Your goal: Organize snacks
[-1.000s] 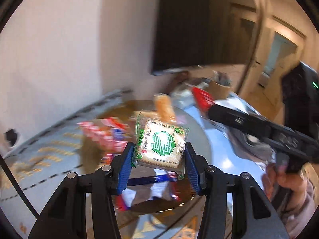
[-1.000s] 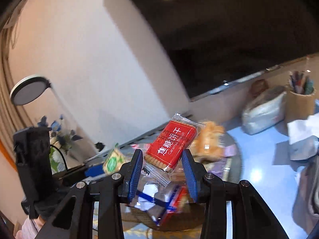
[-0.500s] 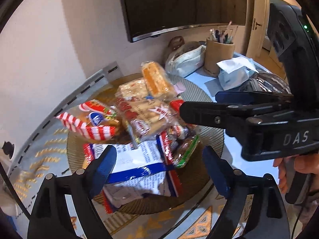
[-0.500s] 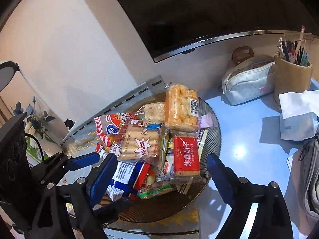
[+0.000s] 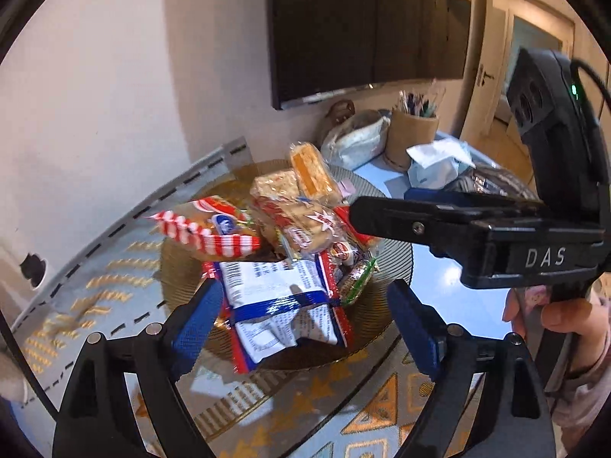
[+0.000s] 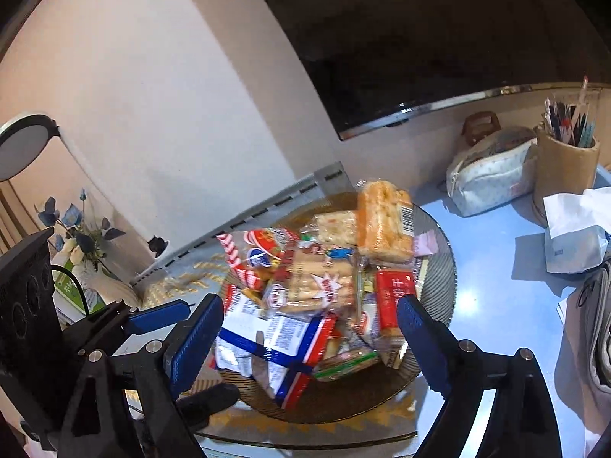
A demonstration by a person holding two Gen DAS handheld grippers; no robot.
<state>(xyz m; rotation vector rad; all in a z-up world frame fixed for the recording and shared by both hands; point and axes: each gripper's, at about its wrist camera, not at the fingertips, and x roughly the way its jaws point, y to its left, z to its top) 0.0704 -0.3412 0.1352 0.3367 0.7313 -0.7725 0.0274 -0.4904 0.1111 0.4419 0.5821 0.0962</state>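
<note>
Amber ribbed glass is showing around the heap of snack packets: a round plate (image 5: 385,263) (image 6: 439,229) is sitting on a pale blue table (image 5: 450,294) (image 6: 492,286), beside a patterned mat (image 5: 114,282).

The left gripper (image 5: 305,324) is hanging over the near side of the plate with its blue-padded jaws spread wide and nothing between the pads. The right gripper (image 6: 309,339) is doing the same from its own side, jaws wide apart and gripping nothing; in the left wrist view it is reaching in from the right, a hand (image 5: 565,324) wrapping its handle.

On the plate, a white packet with blue and red bands (image 5: 282,309) (image 6: 282,343) is lying nearest. A small green biscuit packet (image 5: 357,280) (image 6: 343,362) is resting at its right edge, and a red biscuit packet (image 6: 393,297) is lying just beyond. A red-and-white striped bag (image 5: 206,229) (image 6: 252,252) is sitting on the left, and an orange cake bar (image 5: 313,179) (image 6: 385,225) is lying at the far side.

Farther right, a pen holder (image 5: 412,137) (image 6: 565,168), a pale pouch (image 5: 355,141) (image 6: 488,179) and a tissue pack (image 5: 435,164) (image 6: 576,233) are standing on the table.
</note>
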